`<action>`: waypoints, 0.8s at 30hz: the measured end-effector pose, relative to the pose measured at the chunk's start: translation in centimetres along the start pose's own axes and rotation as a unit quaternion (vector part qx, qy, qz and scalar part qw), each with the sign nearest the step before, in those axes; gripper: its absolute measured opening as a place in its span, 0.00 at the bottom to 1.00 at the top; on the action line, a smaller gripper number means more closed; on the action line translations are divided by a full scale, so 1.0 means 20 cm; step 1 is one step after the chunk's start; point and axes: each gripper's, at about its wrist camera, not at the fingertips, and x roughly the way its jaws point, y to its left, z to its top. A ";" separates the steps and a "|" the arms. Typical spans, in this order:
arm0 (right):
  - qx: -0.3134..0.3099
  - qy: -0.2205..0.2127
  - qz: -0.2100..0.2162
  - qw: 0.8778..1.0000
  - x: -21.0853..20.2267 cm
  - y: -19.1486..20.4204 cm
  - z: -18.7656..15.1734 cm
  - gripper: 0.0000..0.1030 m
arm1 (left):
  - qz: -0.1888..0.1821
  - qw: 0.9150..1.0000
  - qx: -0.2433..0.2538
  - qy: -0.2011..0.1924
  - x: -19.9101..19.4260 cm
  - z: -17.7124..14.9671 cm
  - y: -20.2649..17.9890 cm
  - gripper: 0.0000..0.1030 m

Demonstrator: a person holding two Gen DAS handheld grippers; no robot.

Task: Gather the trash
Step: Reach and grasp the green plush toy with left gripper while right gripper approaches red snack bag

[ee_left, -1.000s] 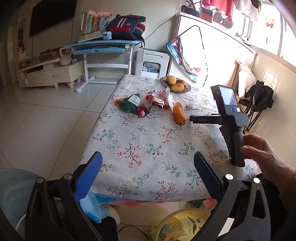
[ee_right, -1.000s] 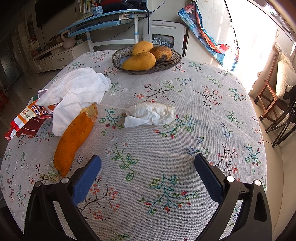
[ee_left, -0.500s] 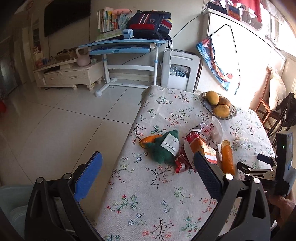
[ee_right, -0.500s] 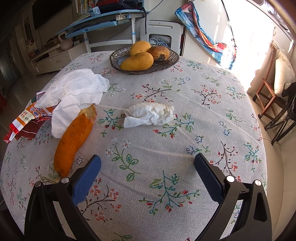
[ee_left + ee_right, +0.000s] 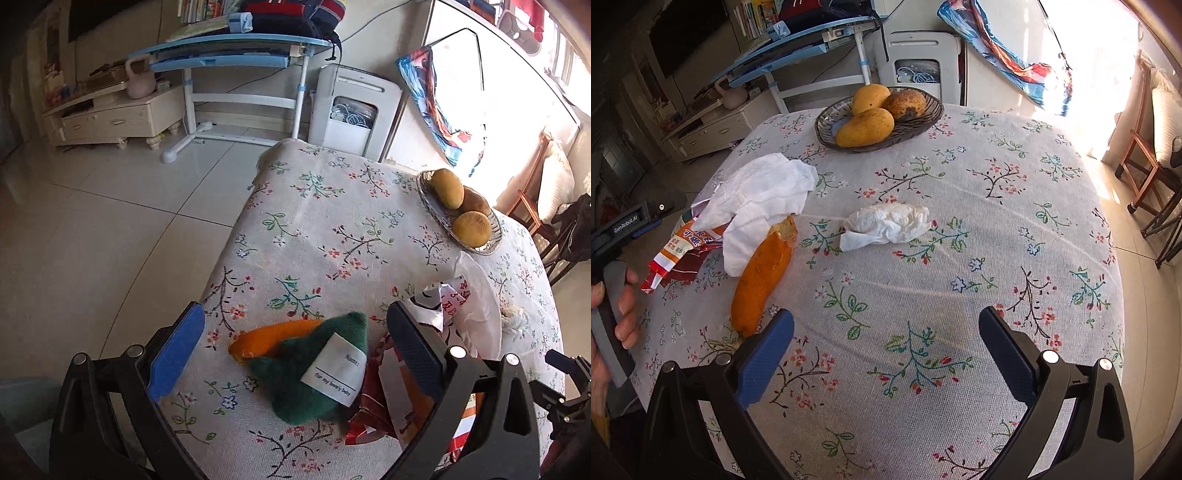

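Note:
My left gripper [image 5: 295, 358] is open, its blue pads on either side of a green felt toy with a white tag [image 5: 314, 369] and an orange peel [image 5: 273, 338] on the floral tablecloth. A red-and-white snack wrapper [image 5: 384, 402] lies just behind its right finger. My right gripper [image 5: 886, 350] is open and empty above the cloth. Ahead of it lie a crumpled white tissue [image 5: 886, 225], a long orange peel [image 5: 762, 280], a larger white tissue [image 5: 764, 195] and the snack wrapper [image 5: 683, 247].
A wicker bowl of mangoes [image 5: 879, 118] stands at the table's far end, also the bowl [image 5: 458, 214] in the left wrist view. A hand holding the left gripper's handle [image 5: 613, 295] is at the left. The table edge [image 5: 221, 266] drops to tiled floor; wooden chair [image 5: 1145, 170] at right.
My left gripper has moved forward and down over the table, from the near edge to just around the green toy and orange peel. The right gripper has tilted slightly and stayed open.

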 end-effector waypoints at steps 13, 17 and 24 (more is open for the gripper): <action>0.008 -0.039 0.035 0.999 -0.23 0.00 -0.01 0.93 | -0.142 0.960 0.236 0.047 -0.33 -0.41 -0.39 0.93; 0.017 -0.050 0.042 0.998 -0.32 -0.04 -0.06 0.93 | -0.091 0.983 0.156 0.019 -0.49 -0.42 -0.19 0.93; 0.024 -0.031 0.085 0.996 -0.32 0.00 -0.12 0.93 | -0.013 0.999 -0.022 0.032 -0.39 -0.36 0.16 0.92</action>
